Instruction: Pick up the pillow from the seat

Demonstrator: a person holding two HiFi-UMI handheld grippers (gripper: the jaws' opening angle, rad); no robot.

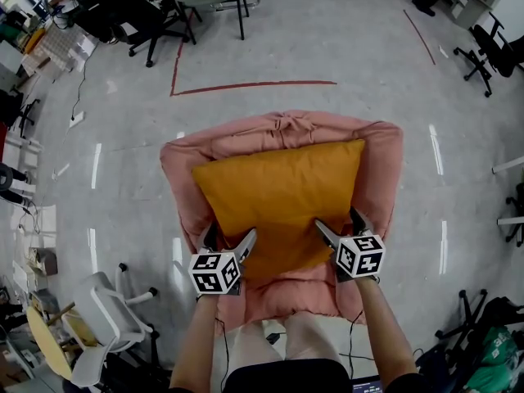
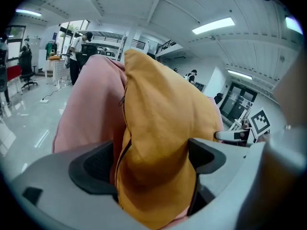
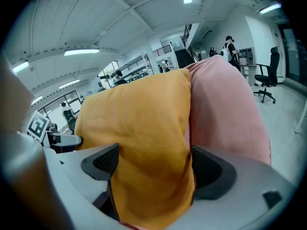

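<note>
1. Pillow (image 1: 278, 191), head view: it is orange and lies on the seat (image 1: 385, 154), an armchair under a pink cover, with its far edge up by the chair's back. My left gripper (image 1: 229, 240) is at the pillow's near left corner and my right gripper (image 1: 338, 221) at its near right corner. Each one's marker cube (image 1: 215, 273) faces up towards me. Grey floor (image 1: 327, 39) with red tape lines surrounds the chair.

2. Left gripper view: my left gripper (image 2: 151, 164) has its fingers (image 2: 93, 166) spread wide, and the pillow (image 2: 163, 128) corner hangs down between them. The fabric lies against the right-hand pad, while a gap shows at the left-hand pad, so nothing is pinched. The pink cover (image 2: 88, 109) rises just behind the pillow on the left. My right gripper (image 2: 240, 135) shows at the right edge.

3. Right gripper view: my right gripper (image 3: 151, 169) also has its fingers (image 3: 103, 162) spread wide. The pillow (image 3: 144, 128) fills the space between them, its fabric brushing the pads without being squeezed. The pink cover (image 3: 225, 114) stands just beside it on the right, and my left gripper (image 3: 62, 140) shows at the left.
</note>
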